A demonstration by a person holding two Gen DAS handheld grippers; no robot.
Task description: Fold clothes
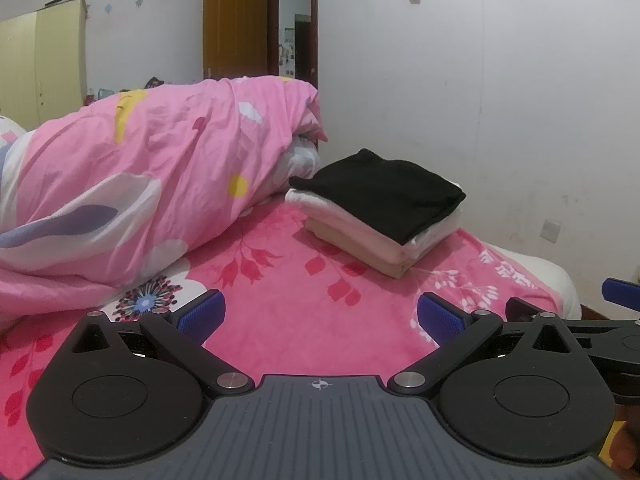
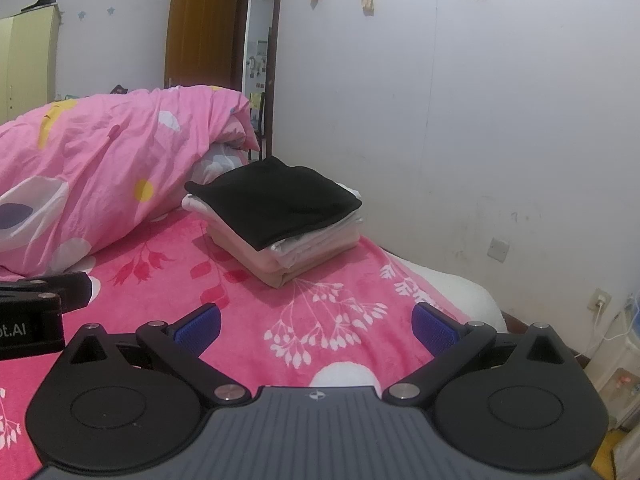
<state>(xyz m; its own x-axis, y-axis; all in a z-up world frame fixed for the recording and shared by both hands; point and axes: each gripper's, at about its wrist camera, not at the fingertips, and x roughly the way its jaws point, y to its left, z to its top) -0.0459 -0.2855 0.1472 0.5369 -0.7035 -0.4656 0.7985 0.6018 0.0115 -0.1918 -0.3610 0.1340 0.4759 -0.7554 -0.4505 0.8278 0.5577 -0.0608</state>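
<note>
With the folded stack (image 1: 376, 208) finished ahead of both jaws, your left gripper (image 1: 320, 320) and right gripper (image 2: 316, 322) hover spread apart, holding nothing.

Partial white lettering "ot.AI" legible on black housing of left gripper (image 2: 30, 326), at left edge of right wrist view; leading characters cut off; no other readable markings

A rumpled pink duvet (image 1: 132, 184) lies on the bed (image 1: 280, 320), whose cover is pink and flowered. Behind stand a brown door (image 1: 234, 20), a cream wardrobe (image 1: 40, 64) and a white wall (image 1: 500, 100) with sockets.
</note>
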